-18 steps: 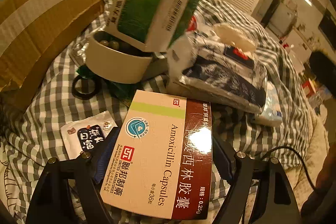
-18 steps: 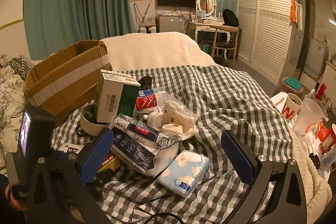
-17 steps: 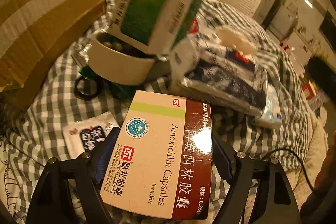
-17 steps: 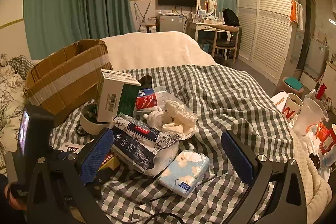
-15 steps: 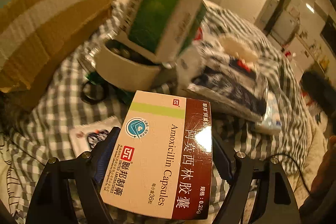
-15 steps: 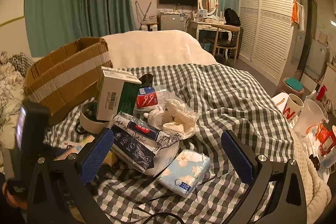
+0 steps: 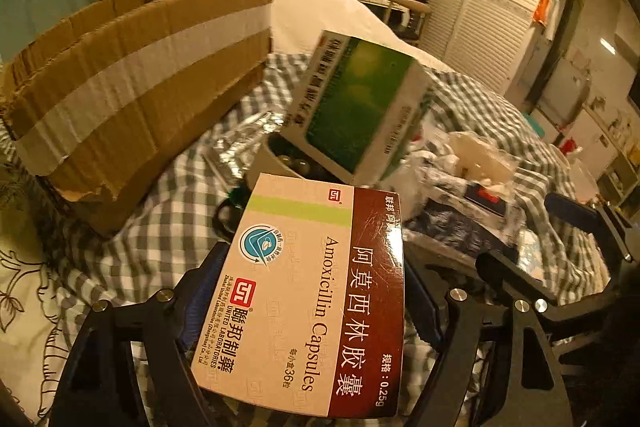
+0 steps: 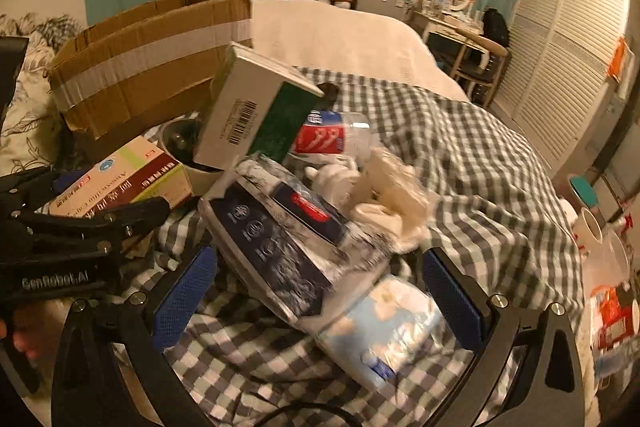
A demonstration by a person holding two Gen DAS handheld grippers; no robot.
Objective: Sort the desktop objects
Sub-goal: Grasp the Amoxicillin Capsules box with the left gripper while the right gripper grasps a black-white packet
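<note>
**Amoxicillin box in my left grip, cardboard carton ahead and to the left**

My left hand-held gripper (image 7: 308, 291) is clamped on the Amoxicillin Capsules box (image 7: 308, 299), blue pads pressing its two long edges. The box's long axis runs straight out along the fingers, printed face up, held clear above the checked bedspread (image 7: 160, 227). From the right wrist view I see the same box (image 8: 124, 179) raised off the bed at the far left, with the left tool's black frame beneath it.

My right hand-held gripper (image 8: 316, 291) is spread wide and holds nothing; it hangs over a dark printed plastic pack (image 8: 280, 239) and a pale blue tissue packet (image 8: 380, 331) lying between its fingers' lines.

Just beyond the held box sits a white bowl (image 7: 276, 155) with a green-and-white carton (image 7: 360, 107) tilted across its rim. Farther out and to the left stands the open cardboard carton (image 7: 132, 87), its taped wall facing me and its mouth above the level of the box.

The relation that matters: the cardboard carton lies forward-left of the left gripper, much nearer that hand than the right. If that is the sorting bin, I judge the move needs a lift over the torn rim while swinging left, keeping clear of the tilted carton on the right.
</note>
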